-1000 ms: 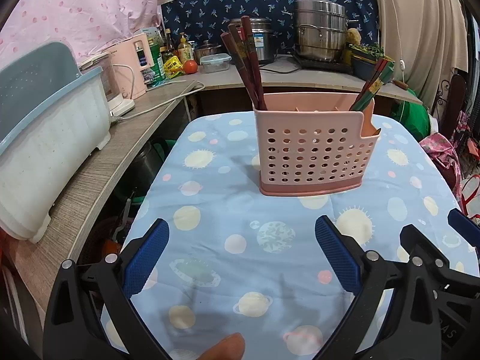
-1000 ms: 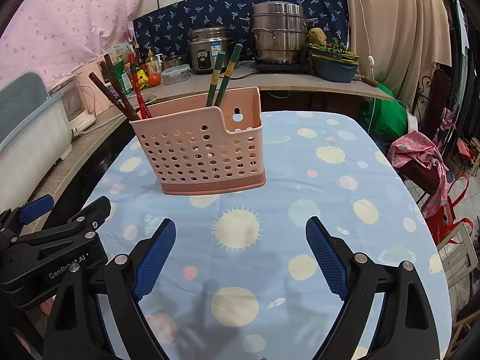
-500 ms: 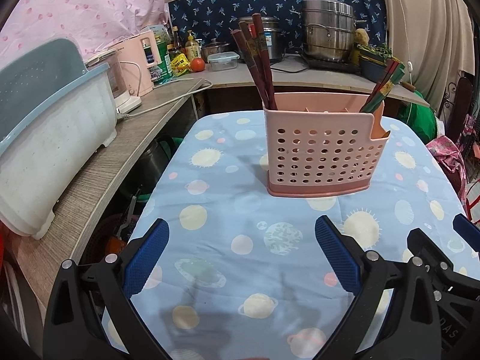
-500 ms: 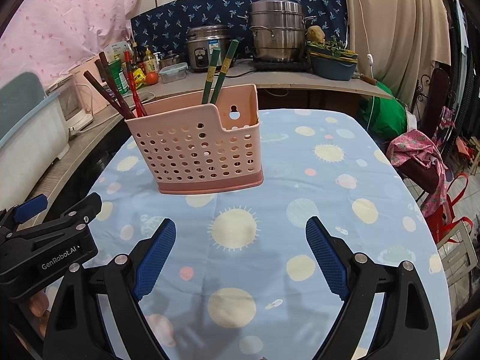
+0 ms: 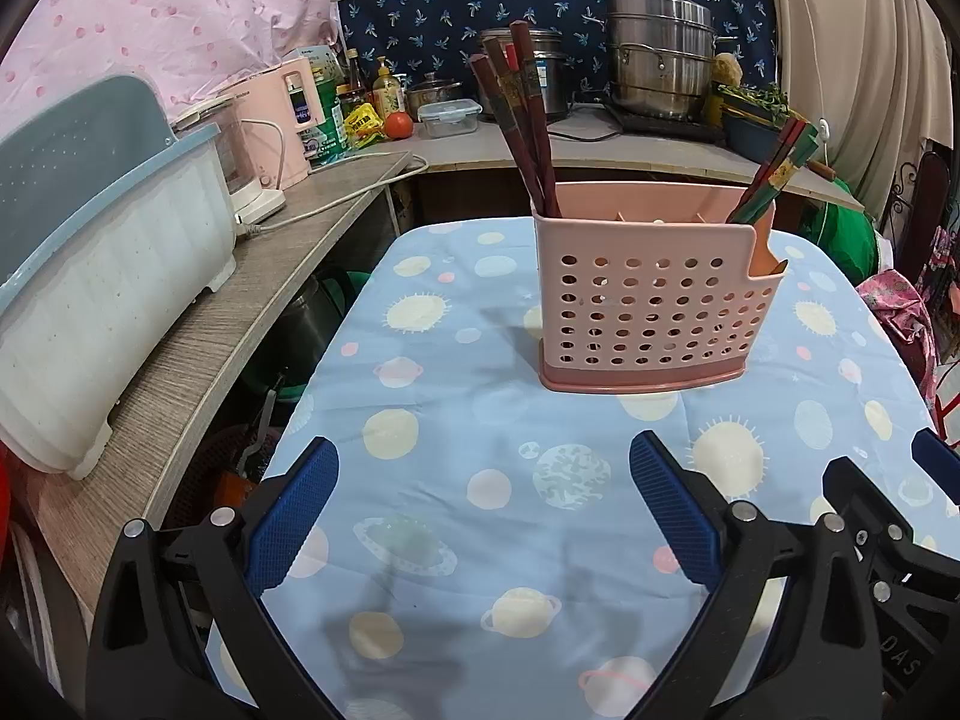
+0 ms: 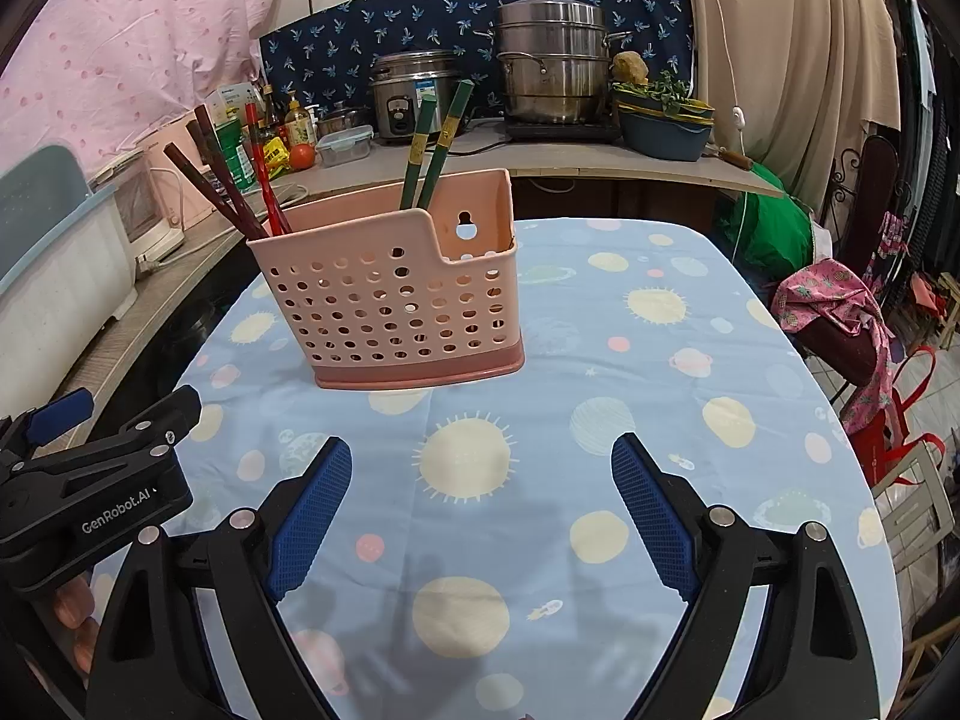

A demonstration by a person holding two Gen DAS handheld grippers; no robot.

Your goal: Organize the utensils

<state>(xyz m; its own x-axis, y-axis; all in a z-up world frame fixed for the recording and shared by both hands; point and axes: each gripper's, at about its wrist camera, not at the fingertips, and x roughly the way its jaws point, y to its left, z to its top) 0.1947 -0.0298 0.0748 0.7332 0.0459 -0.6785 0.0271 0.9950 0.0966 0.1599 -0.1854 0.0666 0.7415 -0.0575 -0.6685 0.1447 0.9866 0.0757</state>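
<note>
1. While our left gripper (image 5: 483, 510) and right gripper (image 6: 480, 498) hover with fingers spread and empty, the pink holder (image 6: 390, 300) stands mid-table.
2. From the right we see green chopsticks (image 6: 435, 144); from the left, a white bin (image 5: 90, 300) on the counter (image 5: 240, 312).
3. A planet-print tablecloth (image 6: 600, 360) covers the table; steel pots (image 6: 549, 60) sit behind.

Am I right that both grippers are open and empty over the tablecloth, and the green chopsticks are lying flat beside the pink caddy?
Not quite. The green chopsticks stand upright inside the pink caddy, as the right wrist view shows. The left gripper and right gripper are indeed open and empty over the tablecloth.
</note>
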